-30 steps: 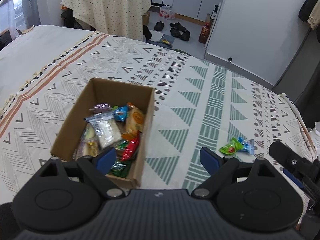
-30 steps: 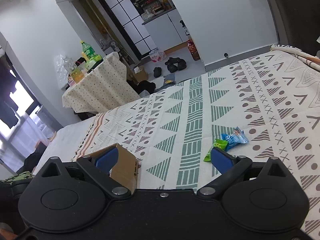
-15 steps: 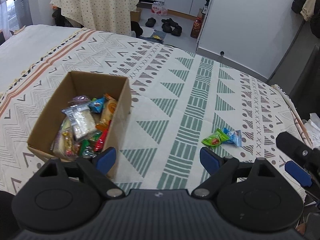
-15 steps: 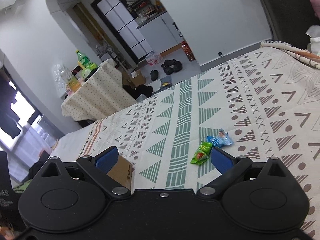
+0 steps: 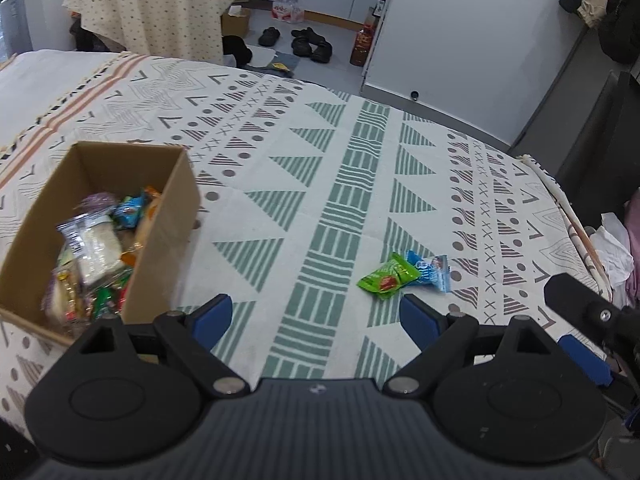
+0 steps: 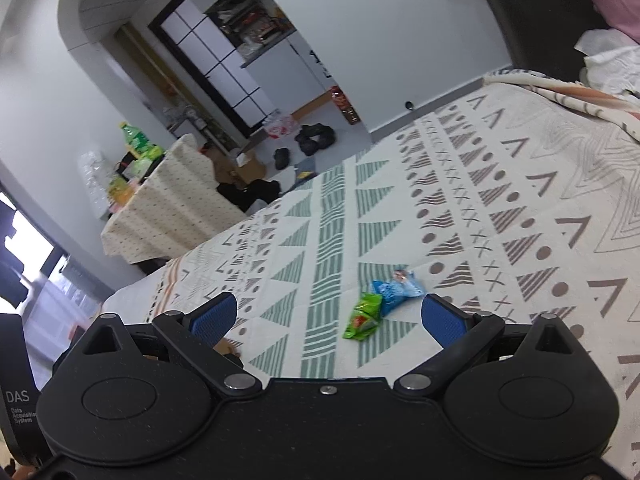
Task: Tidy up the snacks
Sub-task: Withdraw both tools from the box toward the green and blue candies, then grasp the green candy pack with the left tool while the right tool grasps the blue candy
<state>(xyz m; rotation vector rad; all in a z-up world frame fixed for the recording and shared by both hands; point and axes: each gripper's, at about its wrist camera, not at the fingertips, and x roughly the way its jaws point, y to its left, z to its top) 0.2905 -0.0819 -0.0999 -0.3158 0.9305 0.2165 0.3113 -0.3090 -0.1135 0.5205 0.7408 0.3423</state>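
A green snack packet (image 5: 387,276) (image 6: 363,317) and a blue one (image 5: 430,271) (image 6: 396,288) lie touching each other on the patterned bedspread (image 5: 320,200). A brown cardboard box (image 5: 168,216) holding several wrapped snacks sits at the left of the left wrist view. My left gripper (image 5: 316,318) hovers open and empty, the two packets just beyond its right finger. My right gripper (image 6: 326,320) is open and empty too, with the green packet between its fingers and a little ahead. The other gripper's black finger (image 5: 576,304) shows at the right edge of the left wrist view.
The bed's far edge (image 5: 420,108) drops to a floor with shoes (image 5: 308,42) and a bottle (image 5: 360,46). A cloth-covered table (image 5: 160,8) stands beyond the bed. Clothes (image 6: 608,60) lie at the bed's right end.
Both grippers moved right across the bed and a little lower. The box slid to the left of the left wrist view and the two packets came closer to both grippers' fingers. Both stayed open.
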